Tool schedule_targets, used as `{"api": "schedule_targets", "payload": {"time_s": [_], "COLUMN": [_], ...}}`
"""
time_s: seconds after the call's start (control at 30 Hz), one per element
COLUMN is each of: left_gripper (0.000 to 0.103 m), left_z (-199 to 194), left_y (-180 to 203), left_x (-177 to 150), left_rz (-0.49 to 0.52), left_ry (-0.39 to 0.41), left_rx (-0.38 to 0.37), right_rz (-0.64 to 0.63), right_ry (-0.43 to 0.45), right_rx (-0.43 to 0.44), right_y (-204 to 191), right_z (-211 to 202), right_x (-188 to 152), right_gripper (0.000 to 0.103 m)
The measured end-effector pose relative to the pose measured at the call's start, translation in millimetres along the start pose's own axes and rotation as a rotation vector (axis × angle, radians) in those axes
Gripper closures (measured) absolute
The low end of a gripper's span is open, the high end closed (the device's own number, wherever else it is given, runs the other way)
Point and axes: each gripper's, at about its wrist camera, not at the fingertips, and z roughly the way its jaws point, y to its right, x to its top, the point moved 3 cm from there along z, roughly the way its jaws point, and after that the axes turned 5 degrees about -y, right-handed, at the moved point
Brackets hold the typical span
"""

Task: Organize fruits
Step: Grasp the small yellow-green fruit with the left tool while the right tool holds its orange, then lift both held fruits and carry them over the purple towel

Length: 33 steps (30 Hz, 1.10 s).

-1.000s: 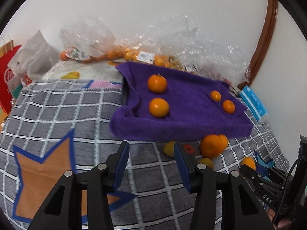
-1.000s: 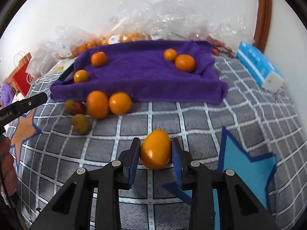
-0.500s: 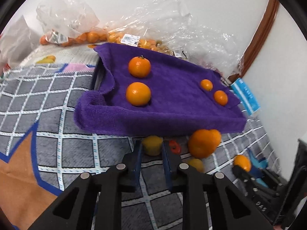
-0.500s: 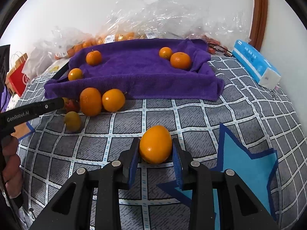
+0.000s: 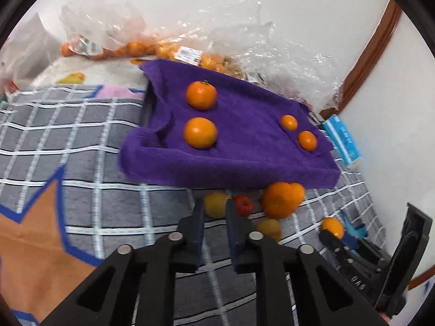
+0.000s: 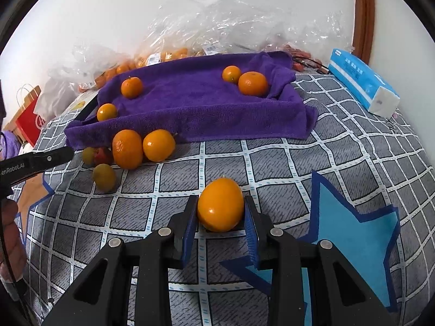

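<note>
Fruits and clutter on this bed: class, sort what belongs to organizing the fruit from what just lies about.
Belongs:
purple towel
orange in right gripper
yellow fruit in left gripper
loose oranges

Lying about:
tissue pack
plastic bags
red paper bag

So much orange here: 4 orange citrus fruits sit on a deep purple towel (image 6: pixel 206 108), 2 more (image 6: pixel 159 145) sit in front of it, plus a yellow-orange one (image 6: pixel 220 203) between blue pads on a black gripper (image 6: pixel 220 212). There's a small red fruit (image 5: pixel 244 205) and 2 dull yellow ones (image 6: pixel 104 177) too. The blanket (image 6: pixel 326 146) is grey with a white grid, light blue and tan stars edged in dark blue. Tissue pack (image 6: pixel 361 84) is blue and white.
</note>
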Motion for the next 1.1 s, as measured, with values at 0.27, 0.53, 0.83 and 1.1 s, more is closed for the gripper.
{"api": "schedule_targets", "payload": {"time_s": [0.27,0.53,0.83,1.1], "left_gripper": [0.074,0.079,0.077,0.078], "left_z": [15.3,-2.8,1.4,3.0], "left_y": [-0.9,-12.0,-19.3,-14.2], "left_x": [-0.8,-1.6,-12.9,-14.5], "left_rz": [-0.001,-0.036,0.000,0.046], "left_ry": [-0.018,0.002,-0.001,0.037], "left_rx": [0.005,-0.001,0.114,0.154], "right_rz": [0.006,0.014,0.018,0.007], "right_ry": [0.000,0.001,0.001,-0.005], "right_rx": [0.007,0.013,0.015,-0.001], "right_y": [0.4,0.5,1.3,0.0], "right_z": [-0.2,-0.6,-0.4,1.1], "right_x": [0.1,0.3,0.3,0.7], "right_gripper": [0.070,0.070,0.070,0.070]}}
